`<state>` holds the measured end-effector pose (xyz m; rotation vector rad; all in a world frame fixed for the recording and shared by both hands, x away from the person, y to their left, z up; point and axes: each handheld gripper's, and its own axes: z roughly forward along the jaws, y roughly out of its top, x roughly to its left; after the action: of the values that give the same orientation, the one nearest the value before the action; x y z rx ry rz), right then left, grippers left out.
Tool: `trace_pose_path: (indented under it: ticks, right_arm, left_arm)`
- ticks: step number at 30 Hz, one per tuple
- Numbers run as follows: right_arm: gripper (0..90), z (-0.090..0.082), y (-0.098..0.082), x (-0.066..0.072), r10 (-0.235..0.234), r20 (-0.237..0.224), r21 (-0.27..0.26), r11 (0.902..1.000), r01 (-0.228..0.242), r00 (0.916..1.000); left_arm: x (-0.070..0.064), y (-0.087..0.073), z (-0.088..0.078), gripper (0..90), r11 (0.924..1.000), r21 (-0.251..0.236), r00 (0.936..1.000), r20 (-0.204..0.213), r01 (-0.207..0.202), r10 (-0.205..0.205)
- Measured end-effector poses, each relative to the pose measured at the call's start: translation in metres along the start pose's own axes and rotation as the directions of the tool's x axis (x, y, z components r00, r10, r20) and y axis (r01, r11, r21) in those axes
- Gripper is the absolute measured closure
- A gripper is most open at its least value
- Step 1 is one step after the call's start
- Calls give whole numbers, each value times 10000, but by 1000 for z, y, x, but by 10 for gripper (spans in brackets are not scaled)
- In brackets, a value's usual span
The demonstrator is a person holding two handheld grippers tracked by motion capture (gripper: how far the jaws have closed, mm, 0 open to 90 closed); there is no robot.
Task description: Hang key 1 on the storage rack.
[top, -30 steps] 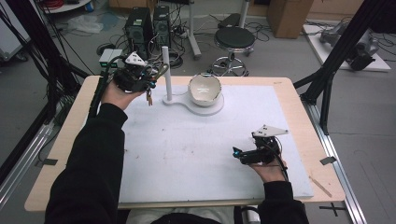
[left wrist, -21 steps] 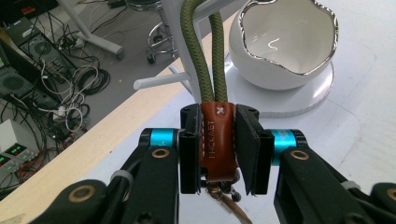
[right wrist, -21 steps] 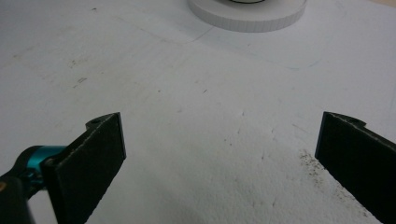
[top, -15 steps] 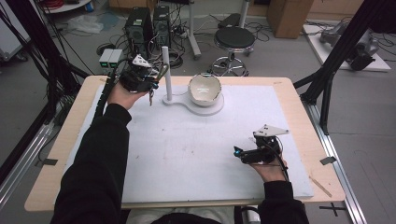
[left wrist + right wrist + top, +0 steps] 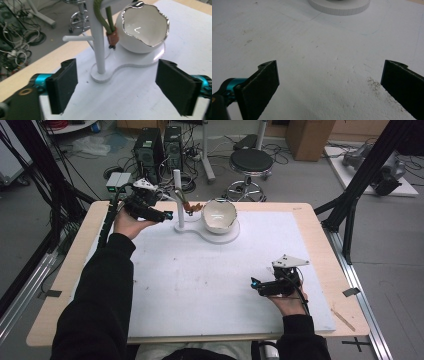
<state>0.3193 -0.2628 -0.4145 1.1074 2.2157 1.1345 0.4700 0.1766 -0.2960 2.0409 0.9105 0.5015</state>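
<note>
White mat (image 5: 200, 285), 2 tongs apart.

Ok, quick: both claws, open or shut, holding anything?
Left claw: open, empty, facing the white stand.
Right claw: open, empty, over the white mat.

left gripper (image 5: 165, 215) drawn back from the stand (image 5: 177, 200), green cord (image 5: 182, 200) now apparently hanging on it
</note>
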Motion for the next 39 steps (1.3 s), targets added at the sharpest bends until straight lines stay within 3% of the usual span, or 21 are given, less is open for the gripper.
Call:
trace_pose_path:
  ticks: [4, 7, 11, 14, 19, 27, 31, 39]
  right_arm:
    - [7, -1, -1, 0, 70, 104, -33, 10000, -70, 9999]
    - [7, -3, -4, -2, 169, 124, -127, 9998, -168, 9998]
    - [7, -2, -7, -3, 221, 174, 12, 9998, -221, 9996]
    - [7, -3, -8, -5, 277, 191, 42, 9996, -278, 9994]
    - [7, -6, -12, -10, 644, 168, -44, 9979, -643, 9978]
    - [7, -5, -14, -11, 668, 239, 34, 9978, -669, 9975]
    - [7, -4, -14, -11, 630, 252, 79, 9980, -633, 9977]
    - [7, -3, -15, -10, 614, 344, 169, 9979, -620, 9975]
  left_arm:
    - [-1, -3, -4, 117, 9999, -54, 9992, 368, 158, -156]
    - [2, -10, -4, 71, 9987, -82, 9914, 1216, 505, -491]
    - [4, -24, -1, 55, 9982, 263, 9898, 1311, 535, -565]
    - [6, -28, -2, 55, 9976, 242, 9886, 1348, 649, -676]
    - [12, -39, -7, 54, 9966, 188, 9900, 1150, 806, -822]
    - [25, -55, -29, 54, 9959, -125, 9941, 619, 900, -891]
    - [35, -68, -40, 54, 9925, -363, 9926, 365, 1171, -1158]
    - [50, -92, -46, 54, 9859, -268, 9862, 0, 1653, -1654]
